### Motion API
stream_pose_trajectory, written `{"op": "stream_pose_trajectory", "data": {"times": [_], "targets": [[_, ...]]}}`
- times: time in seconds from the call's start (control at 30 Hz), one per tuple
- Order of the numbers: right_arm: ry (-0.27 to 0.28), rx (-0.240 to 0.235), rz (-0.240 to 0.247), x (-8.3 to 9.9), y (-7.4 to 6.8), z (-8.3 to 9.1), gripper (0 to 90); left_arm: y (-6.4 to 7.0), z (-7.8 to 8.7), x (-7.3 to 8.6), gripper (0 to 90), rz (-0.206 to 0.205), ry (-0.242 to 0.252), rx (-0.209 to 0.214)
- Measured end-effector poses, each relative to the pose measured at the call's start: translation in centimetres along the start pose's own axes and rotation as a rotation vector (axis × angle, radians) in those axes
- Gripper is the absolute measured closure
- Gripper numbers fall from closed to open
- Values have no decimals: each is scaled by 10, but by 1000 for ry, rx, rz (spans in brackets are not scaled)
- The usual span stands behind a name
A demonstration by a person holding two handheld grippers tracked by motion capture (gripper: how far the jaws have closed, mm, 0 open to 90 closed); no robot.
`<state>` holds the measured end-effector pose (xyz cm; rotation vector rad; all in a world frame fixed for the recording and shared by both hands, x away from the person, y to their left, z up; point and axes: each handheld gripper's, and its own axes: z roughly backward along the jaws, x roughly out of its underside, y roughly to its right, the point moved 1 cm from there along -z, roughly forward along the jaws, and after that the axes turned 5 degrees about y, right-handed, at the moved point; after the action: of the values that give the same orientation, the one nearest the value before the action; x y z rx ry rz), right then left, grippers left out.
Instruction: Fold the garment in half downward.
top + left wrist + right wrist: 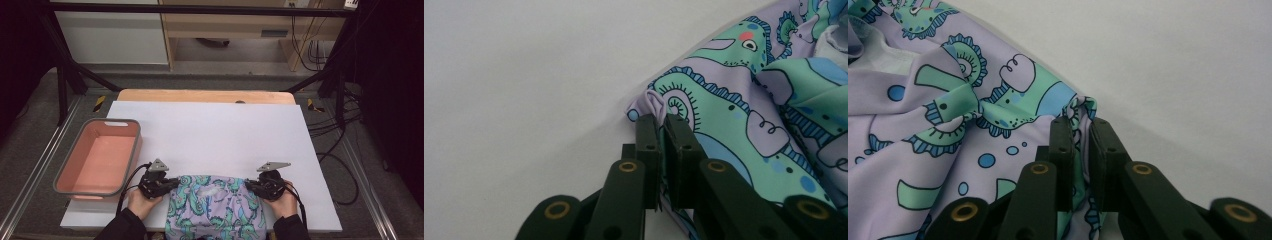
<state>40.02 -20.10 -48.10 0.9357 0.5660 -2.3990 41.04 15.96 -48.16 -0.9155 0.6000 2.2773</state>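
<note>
High view: left claw (172,182) and right claw (248,185) each pinch a corner of the soft, limp cloth (215,205).

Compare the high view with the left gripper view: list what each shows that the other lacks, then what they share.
High view alone: the pink bin at the table's left, the right gripper clamping the cloth's right edge, both hands, and the floor beyond the table. Left gripper view alone: the closed jaws pinching a puckered corner, and the print's detail, a green creature with an eye and a red spot. Shared: the patterned cloth, the left gripper and the white table surface.
</note>
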Motion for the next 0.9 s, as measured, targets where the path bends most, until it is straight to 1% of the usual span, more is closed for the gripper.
{"op": "stream_pose_trajectory", "data": {"times": [0.07, 0.17, 0.23, 0.4, 0.47, 0.5, 0.63, 0.7, 0.77, 0.9], "targets": [[-2, -4, -4, 0, 0, 0, 833, 0, 0, 0, 853, 0, 2, 0], [16, -8, -2, -1, 1, 2, 841, -1, 2, -1, 857, 6, 10, 5], [39, -8, -5, -3, 1, 5, 845, 0, 6, -3, 859, 5, 34, 4], [72, -13, 0, -7, 0, 12, 851, 3, 23, -11, 861, 1, 119, 8], [98, -13, 9, -10, -1, 16, 854, 4, 28, -15, 861, -1, 139, 11], [117, -10, 12, -12, -1, 18, 855, 5, 30, -17, 862, -1, 145, 17], [158, 1, 24, -22, -2, 26, 856, 4, 39, -27, 863, -7, 176, 25], [171, 3, 35, -28, -1, 28, 857, 3, 41, -32, 863, -7, 187, 25], [182, 8, 33, -34, 0, 29, 857, 3, 42, -38, 863, -6, 202, 20], [196, 28, 47, -46, 3, 31, 858, 0, 45, -49, 863, -8, 222, 11]]}}
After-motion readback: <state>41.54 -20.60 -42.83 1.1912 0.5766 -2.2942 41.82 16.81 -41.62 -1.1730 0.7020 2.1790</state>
